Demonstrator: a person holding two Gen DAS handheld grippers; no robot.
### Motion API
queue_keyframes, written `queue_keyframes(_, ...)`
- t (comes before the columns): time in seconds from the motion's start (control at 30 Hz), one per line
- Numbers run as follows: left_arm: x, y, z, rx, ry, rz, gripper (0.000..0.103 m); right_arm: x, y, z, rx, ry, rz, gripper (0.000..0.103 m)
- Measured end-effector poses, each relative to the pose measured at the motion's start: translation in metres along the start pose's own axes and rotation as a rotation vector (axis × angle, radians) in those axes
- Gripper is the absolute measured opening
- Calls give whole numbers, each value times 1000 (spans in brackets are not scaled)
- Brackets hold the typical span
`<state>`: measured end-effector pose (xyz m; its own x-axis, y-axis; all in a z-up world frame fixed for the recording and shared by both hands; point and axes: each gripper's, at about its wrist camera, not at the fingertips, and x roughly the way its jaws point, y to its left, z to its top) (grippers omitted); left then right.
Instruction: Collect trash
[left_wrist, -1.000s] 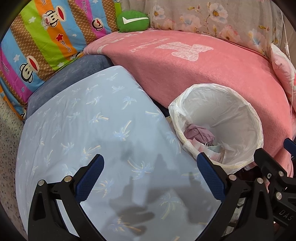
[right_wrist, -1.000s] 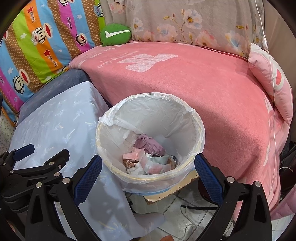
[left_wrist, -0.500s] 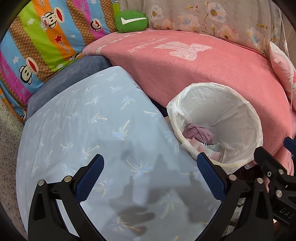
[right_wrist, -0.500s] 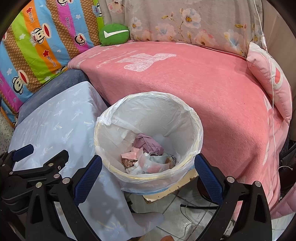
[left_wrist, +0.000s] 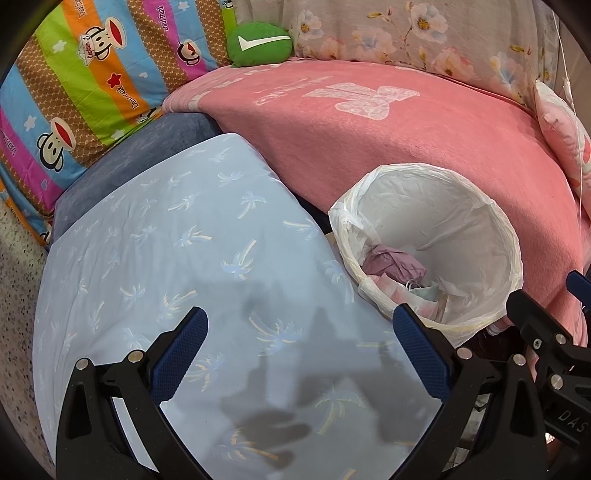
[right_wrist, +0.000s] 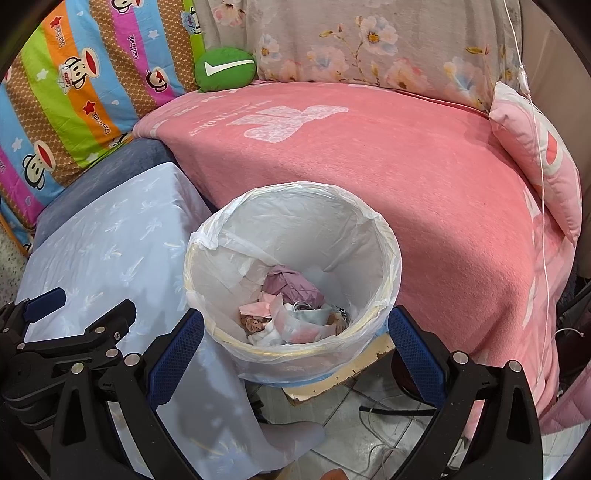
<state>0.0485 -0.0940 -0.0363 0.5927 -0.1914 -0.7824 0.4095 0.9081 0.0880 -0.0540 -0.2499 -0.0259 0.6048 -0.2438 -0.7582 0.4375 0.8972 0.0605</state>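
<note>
A round bin lined with a white plastic bag (right_wrist: 384, 236) (left_wrist: 509, 236) stands between a pale blue cloth-covered surface and a pink bed. Crumpled trash (right_wrist: 291, 314) (left_wrist: 395, 264), mauve, pink and white paper, lies at its bottom. My right gripper (right_wrist: 295, 347) hovers open just above the bin's near rim, nothing between its blue pads. My left gripper (left_wrist: 301, 354) is open over the blue cloth, left of the bin, holding nothing. Each gripper shows at the edge of the other's view.
The pale blue cloth with palm prints (left_wrist: 177, 258) covers a low surface. A pink blanket (right_wrist: 406, 155) spreads over the bed behind the bin. A green cushion (right_wrist: 225, 72), striped cartoon bedding (left_wrist: 85, 85) and a pink pillow (right_wrist: 543, 155) line the back. Cables lie on the tiled floor (right_wrist: 369, 435).
Both views have drifted very slightly; the bin sits a touch lower and closer in the right wrist view. Both grippers remain open and empty.
</note>
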Motion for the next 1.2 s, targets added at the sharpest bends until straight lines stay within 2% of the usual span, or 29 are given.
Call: queue_keyframes(1.2, -2, -1, -2, 17, 2, 12, 96, -1, -5, -1, 6, 5, -1, 97)
